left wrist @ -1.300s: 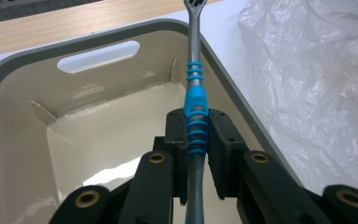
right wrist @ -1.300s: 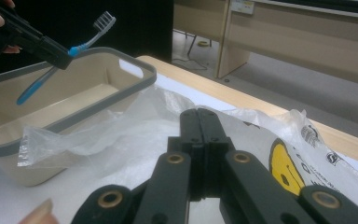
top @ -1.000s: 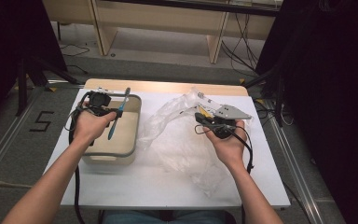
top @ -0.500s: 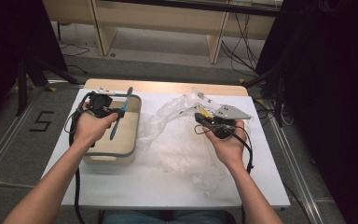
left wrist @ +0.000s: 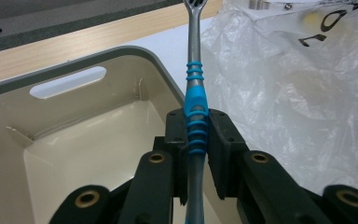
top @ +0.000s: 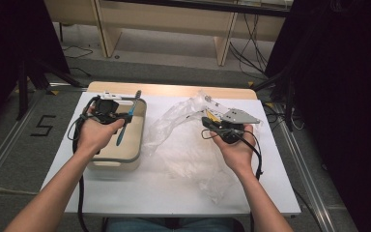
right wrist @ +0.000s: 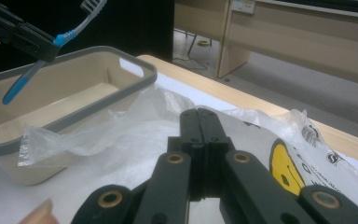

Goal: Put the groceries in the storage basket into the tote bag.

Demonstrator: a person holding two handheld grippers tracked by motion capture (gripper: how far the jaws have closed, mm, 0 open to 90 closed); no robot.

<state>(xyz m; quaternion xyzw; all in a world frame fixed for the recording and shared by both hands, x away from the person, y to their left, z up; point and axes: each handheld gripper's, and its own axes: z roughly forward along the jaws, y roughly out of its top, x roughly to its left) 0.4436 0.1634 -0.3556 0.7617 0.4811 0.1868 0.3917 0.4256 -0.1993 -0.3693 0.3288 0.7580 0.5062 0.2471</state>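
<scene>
The toothbrush (left wrist: 195, 116) is clamped between the jaws of the left gripper (left wrist: 196, 140), which pinch its blue ribbed grip; the grey neck and bristle head stick out past the jaws and the tail of the handle runs back under them. It is held in the air over the bin (top: 135, 140), a cream tub with a grey rim and a slot handle in its end wall, and in the high view the brush (top: 126, 123) slants across the bin's right-hand side, head pointing away from the person. The left hand (top: 96, 133) wraps the gripper from behind, the forearm coming in from the lower left and reaching forward over the near end of the bin. Just to the right of the bin lies a crumpled clear bag (top: 188, 145), spread over the white table (top: 140, 188) and touching the bin's side. The right gripper (right wrist: 199, 126) has its jaws pressed flat together with nothing between them, and it is poised low above the bag. The right hand (top: 234, 145) cradles it from below, palm turned up, forearm angling in from the lower right.
</scene>
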